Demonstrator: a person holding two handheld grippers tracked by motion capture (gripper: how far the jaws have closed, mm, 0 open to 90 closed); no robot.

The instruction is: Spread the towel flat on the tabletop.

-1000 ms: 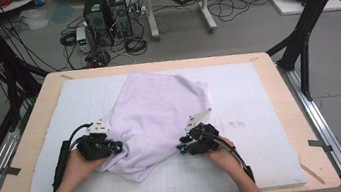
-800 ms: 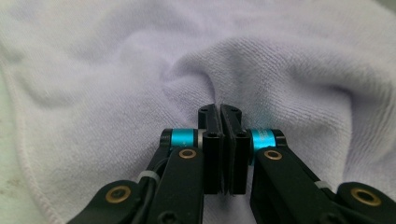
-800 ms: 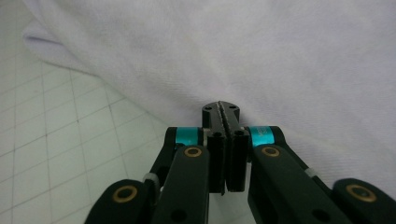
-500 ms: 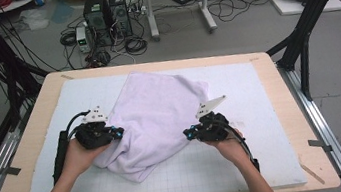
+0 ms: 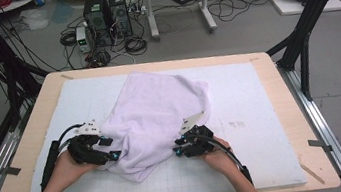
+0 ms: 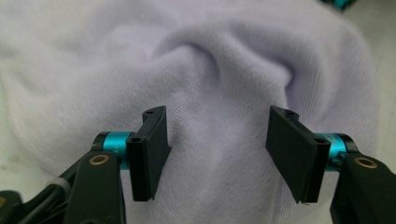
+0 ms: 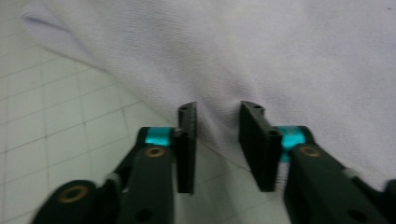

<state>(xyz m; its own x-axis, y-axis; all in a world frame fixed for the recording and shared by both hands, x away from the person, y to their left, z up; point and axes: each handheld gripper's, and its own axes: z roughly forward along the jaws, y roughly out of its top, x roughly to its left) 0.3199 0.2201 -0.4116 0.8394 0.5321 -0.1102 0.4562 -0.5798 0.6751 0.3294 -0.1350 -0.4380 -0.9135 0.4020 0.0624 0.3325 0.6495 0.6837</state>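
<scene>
The left gripper (image 6: pixel 215 154) has just been opening, its jaws now apart around a bunched fold of the towel (image 5: pixel 153 116) without pinching it. The right gripper's (image 7: pixel 217 147) jaws stand slightly apart at the towel's near edge, gripping nothing. So the towel, carried slightly right since a second ago, lies released and crumpled mid-bench (image 5: pixel 261 108), probably awaiting a fresh grip.

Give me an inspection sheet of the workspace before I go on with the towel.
Surface: wooden table with a white gridded mat.
Job's things: lavender towel, rumpled, lying on the mat.
Clutter: nothing seen.
Grippers: left claw has just been opening, jaws apart with the towel between them; right claw has a narrow gap over a towel fold, pads not pressing.
Cables: black cable trails from the left claw; floor cables lie beyond the table.
Surroundings: computer towers, black frame struts.
</scene>
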